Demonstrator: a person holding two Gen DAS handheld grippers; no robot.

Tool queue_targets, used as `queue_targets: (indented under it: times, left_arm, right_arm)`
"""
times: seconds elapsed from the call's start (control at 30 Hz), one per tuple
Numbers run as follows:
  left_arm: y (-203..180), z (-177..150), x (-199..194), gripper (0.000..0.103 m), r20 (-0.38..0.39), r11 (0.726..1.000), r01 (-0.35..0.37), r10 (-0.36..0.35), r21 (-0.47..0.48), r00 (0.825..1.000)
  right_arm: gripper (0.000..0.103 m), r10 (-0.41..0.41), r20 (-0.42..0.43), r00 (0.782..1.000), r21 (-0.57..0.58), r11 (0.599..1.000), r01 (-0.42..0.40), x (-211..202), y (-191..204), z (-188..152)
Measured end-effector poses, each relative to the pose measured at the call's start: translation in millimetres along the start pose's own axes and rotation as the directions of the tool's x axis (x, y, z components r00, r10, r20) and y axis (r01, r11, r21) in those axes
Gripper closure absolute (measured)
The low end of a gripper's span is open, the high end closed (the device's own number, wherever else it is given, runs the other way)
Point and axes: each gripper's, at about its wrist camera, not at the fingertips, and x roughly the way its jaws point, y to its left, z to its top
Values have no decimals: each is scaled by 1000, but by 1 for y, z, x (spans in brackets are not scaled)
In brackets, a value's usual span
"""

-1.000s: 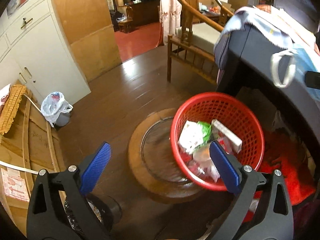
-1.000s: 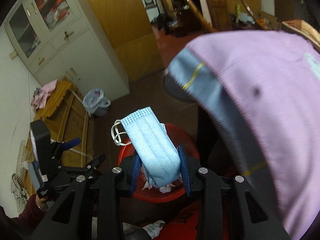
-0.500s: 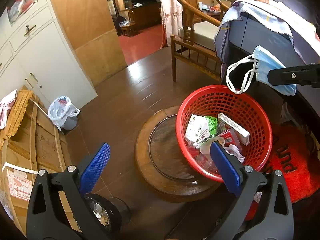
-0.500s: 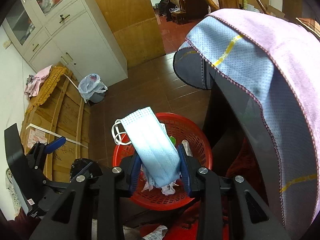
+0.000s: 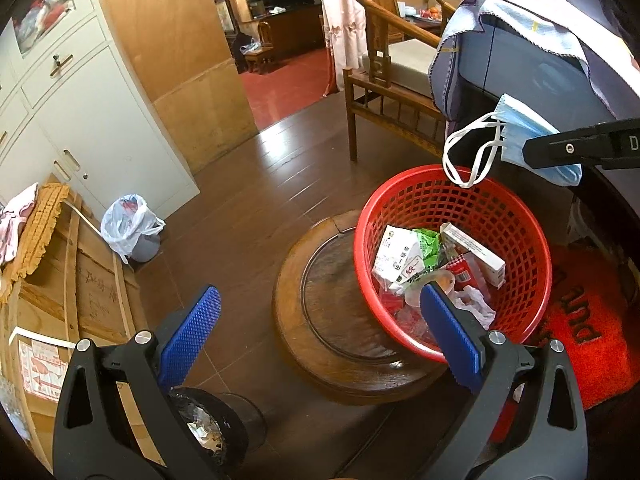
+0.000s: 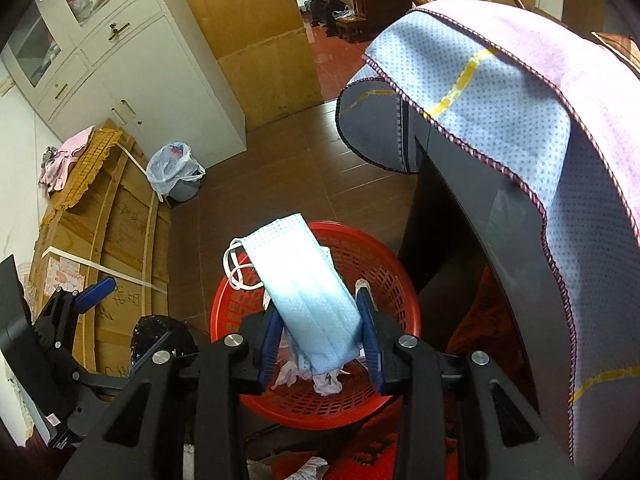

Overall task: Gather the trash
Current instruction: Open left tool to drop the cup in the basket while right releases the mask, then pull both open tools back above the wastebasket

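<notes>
Mostly done, judging by contents: red basket (image 5: 520, 216) already loaded with a white carton (image 5: 396, 258), green wrapper (image 5: 428, 240), long white box (image 5: 474, 254), crumpled tissue (image 5: 474, 306), clear plastic scraps. Current item: blue face mask (image 6: 308, 288), pinched between the pads of the right gripper (image 6: 318, 334), jaws just starting to open, pads seemingly touching the mask. Positioned directly above the basket opening; in the left wrist view at about 1 o'clock off the rim, ear loops (image 5: 472, 152) dangling over the far edge. Remaining: drop the mask; possibly a white scrap (image 6: 310, 468) on the red mat (image 5: 580, 332) at 6 o'clock of the basket, identity unclear. Left gripper (image 5: 316, 332) spread wide, holding nothing, hovering over the round wooden stool (image 5: 320, 320) under the basket. Materials: basket rigid plastic lattice, round, tapered; mask soft pleated nonwoven, folded lengthwise, limp, elastic loops white; pads blue, knurled rubber; stool dark polished wood with recessed centre; mat coarse pile with black lettering. Lined bin with a white plastic bag (image 5: 130, 224) at 10 o'clock, well apart.
</notes>
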Motion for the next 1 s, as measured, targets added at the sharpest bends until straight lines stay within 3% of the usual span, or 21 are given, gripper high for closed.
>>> queue_targets:
  times: [0.1, 0.47, 1.0]
  left_arm:
    - [-1, 0, 0, 7, 1, 1000, 1, -1, 3, 1000]
    - [-5, 4, -9, 7, 20, 1000, 4, -5, 16, 1000]
    - [-23, 29, -71, 7, 170, 998, 18, -27, 54, 985]
  right_arm:
    - [57, -9, 0, 1000, -5, 1000, 9, 0, 2, 0]
    - [57, -14, 26, 1000, -13, 1000, 15, -14, 2, -3]
    - [56, -31, 203, 979, -18, 999, 36, -107, 8, -24]
